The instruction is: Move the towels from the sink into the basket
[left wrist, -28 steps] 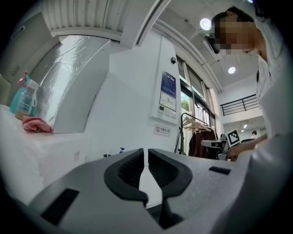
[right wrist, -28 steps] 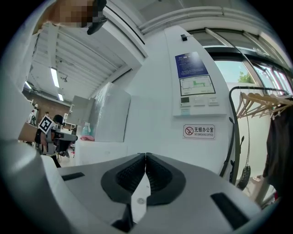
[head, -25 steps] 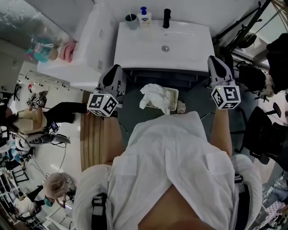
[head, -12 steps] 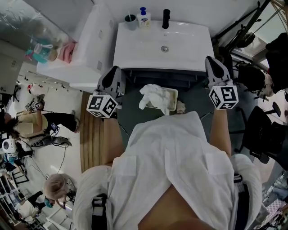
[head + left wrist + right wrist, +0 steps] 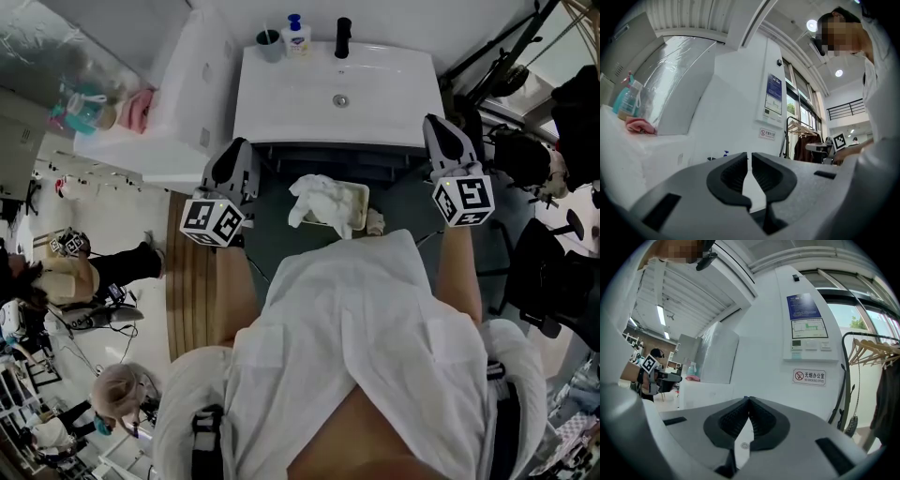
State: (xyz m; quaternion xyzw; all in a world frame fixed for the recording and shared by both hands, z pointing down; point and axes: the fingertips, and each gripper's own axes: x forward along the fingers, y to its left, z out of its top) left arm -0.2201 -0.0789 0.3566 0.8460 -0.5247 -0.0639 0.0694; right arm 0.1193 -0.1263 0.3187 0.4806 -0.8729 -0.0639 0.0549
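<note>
White ceramic first: sink (image 5: 309,94) wide across the top of the head view, basin bare down to the drain, no towel seen in it. Probably little or nothing left to fetch there. Main hazard, then, likely a needless reach toward the back ledge, tipping things over.

Below the sink's front edge, basket (image 5: 360,195) on the dark floor. White towel (image 5: 323,199) heaped inside, one fold hanging over the left rim; liable to slide out if brushed or knocked by a knee. Small pale lump just beside the right rim, cloth or not, cannot tell.

Left gripper (image 5: 240,148) held level at the sink's left front corner, jaws all but together, a thin slit only, nothing in it. Right gripper (image 5: 437,127) level at the right front corner, jaws fully together, empty. Both near the hard front edge, so a knock likely on any careless push forward.

Open room between the two, above the basket. Tighter on the right, with dark stands (image 5: 502,66) near; side counter (image 5: 159,131) just beside on the left.

Smallest, along the back ledge: faucet (image 5: 343,36), soap bottle (image 5: 297,36), cup (image 5: 270,42), close together and easy to topple.
</note>
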